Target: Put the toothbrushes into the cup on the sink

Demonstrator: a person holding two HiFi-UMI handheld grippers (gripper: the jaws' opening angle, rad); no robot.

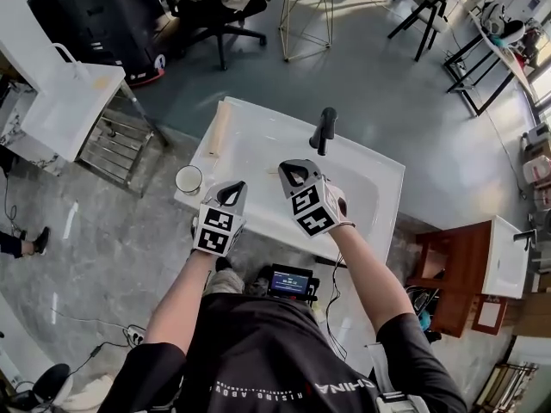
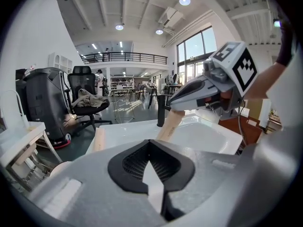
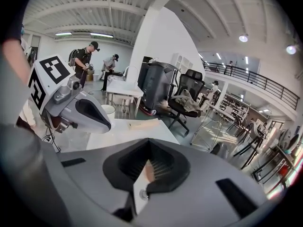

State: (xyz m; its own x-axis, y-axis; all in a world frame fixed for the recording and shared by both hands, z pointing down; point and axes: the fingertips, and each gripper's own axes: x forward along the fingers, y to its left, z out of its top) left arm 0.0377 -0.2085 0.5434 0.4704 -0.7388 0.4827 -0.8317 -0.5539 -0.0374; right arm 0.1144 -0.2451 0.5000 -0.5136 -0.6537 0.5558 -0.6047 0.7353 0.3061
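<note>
A white cup (image 1: 188,179) stands on the front left corner of the white sink (image 1: 258,144). One wooden toothbrush (image 1: 218,129) lies along the sink's left edge. My right gripper (image 1: 291,172) hovers over the basin, shut on a second wooden toothbrush (image 2: 170,124), whose handle slants down from its tip. That handle shows between its jaws in the right gripper view (image 3: 147,170). My left gripper (image 1: 231,194) hangs over the sink's front edge, just right of the cup. Its jaws look shut with nothing between them.
A black faucet (image 1: 324,129) rises at the back of the basin. A white side table (image 1: 69,101) stands to the left, a black office chair (image 1: 219,11) behind it. A wooden cabinet (image 1: 456,265) is on the right. Two people (image 3: 85,63) stand in the distance.
</note>
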